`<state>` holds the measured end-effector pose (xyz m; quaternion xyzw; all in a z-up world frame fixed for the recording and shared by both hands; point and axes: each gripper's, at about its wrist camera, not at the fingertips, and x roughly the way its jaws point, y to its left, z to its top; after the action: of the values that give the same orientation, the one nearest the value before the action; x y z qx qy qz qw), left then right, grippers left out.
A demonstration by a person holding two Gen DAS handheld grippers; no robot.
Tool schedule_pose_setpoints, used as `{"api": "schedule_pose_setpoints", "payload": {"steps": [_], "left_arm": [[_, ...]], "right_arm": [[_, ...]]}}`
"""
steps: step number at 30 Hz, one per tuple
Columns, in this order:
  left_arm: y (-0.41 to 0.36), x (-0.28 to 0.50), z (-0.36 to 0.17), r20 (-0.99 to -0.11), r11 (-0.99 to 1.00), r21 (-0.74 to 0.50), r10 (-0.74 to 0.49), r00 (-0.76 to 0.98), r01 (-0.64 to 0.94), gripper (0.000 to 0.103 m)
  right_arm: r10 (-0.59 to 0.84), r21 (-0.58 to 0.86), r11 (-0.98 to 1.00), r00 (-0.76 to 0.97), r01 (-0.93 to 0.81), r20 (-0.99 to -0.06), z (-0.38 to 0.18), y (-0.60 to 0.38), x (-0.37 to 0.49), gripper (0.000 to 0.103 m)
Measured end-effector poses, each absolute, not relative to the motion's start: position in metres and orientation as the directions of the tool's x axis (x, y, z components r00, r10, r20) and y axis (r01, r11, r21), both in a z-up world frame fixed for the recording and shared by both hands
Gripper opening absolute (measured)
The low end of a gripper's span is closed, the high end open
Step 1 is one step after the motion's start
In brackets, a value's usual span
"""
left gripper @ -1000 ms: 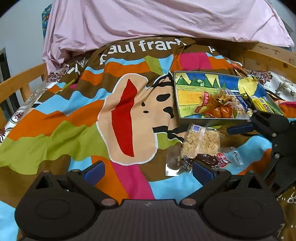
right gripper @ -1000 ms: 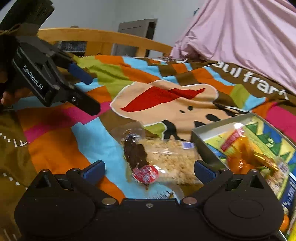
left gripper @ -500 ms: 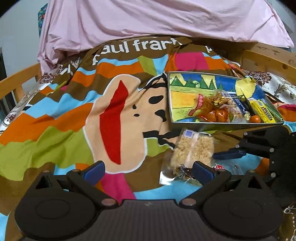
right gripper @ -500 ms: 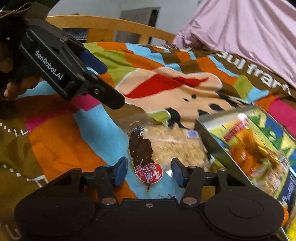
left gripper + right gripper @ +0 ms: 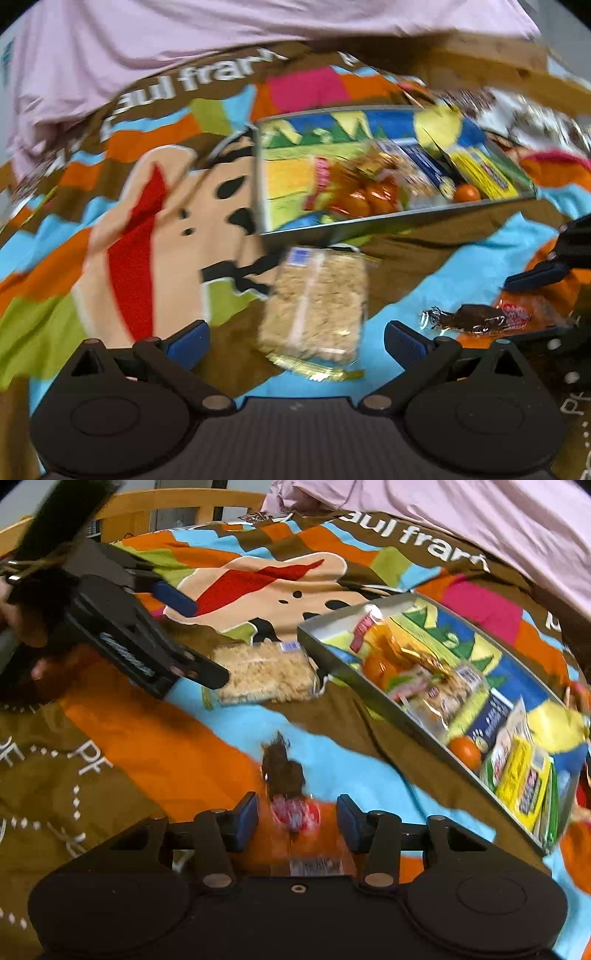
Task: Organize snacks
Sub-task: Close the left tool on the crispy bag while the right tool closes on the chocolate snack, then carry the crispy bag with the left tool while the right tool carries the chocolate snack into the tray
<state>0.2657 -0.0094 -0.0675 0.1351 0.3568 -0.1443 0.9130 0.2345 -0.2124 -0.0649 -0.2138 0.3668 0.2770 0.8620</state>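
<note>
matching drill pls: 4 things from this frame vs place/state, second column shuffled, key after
Things:
1. rice crisp pack
2. dark snack packet
3. tray
4. left gripper

Place or state:
A. holds an orange fruit and several wrapped snacks
B. lies between the right gripper's blue pads, which stand partly closed, apart from it
C. open wide, nothing in it
D. lies on the blanket by the tray's near corner

Pairs: 1-D, 2-B, 3-A, 4-C
</note>
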Motion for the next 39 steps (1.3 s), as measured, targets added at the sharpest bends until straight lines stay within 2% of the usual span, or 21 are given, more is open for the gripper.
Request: {"api": "schedule_pose_setpoints", "payload": {"steps": [7,11,15,20,24,26,35,39], "left_arm": [[-0.044,0.296,-0.082,-0.719,0.848,0.277,-0.129,0.683,0.451,0.103],[-0.051,0.313,-0.091,-0.746,0.821,0.288,-0.130,0.653,0.493,0.102],[-0.044,0.324,-0.097,-0.769,0.841,0.224,-0.158,0.620,0.493,0.102],[-0.028,0.325,-0.098,-0.775,0.861,0.122,-0.228,0.589,0.494,0.088],[-0.018,0.323,-0.096,-0.774,0.871,0.085,-0.249,0.582,0.484,0.078],[-0.018,0.321,-0.096,-0.775,0.875,0.084,-0.244,0.583,0.477,0.078],[-0.032,0.298,-0.087,-0.783,0.906,0.109,-0.176,0.597,0.409,0.076],[-0.029,0.290,-0.079,-0.782,0.940,0.046,-0.176,0.598,0.337,0.076]], "right_arm": [[0.358,-0.108,0.762,0.553,-0.639,-0.752,-0.071,-0.218,0.242,0.054],[0.385,-0.055,0.776,0.540,-0.629,-0.749,-0.075,-0.224,0.249,0.063],[0.400,-0.031,0.779,0.534,-0.627,-0.744,-0.078,-0.224,0.254,0.065],[0.412,-0.022,0.777,0.534,-0.629,-0.738,-0.081,-0.224,0.256,0.066],[0.421,0.009,0.788,0.528,-0.616,-0.737,-0.083,-0.226,0.258,0.062],[0.427,0.026,0.795,0.528,-0.606,-0.734,-0.082,-0.227,0.259,0.054],[0.405,-0.005,0.808,0.563,-0.589,-0.721,-0.079,-0.223,0.254,0.050],[0.384,-0.067,0.796,0.586,-0.602,-0.714,-0.077,-0.220,0.247,0.049]]}}
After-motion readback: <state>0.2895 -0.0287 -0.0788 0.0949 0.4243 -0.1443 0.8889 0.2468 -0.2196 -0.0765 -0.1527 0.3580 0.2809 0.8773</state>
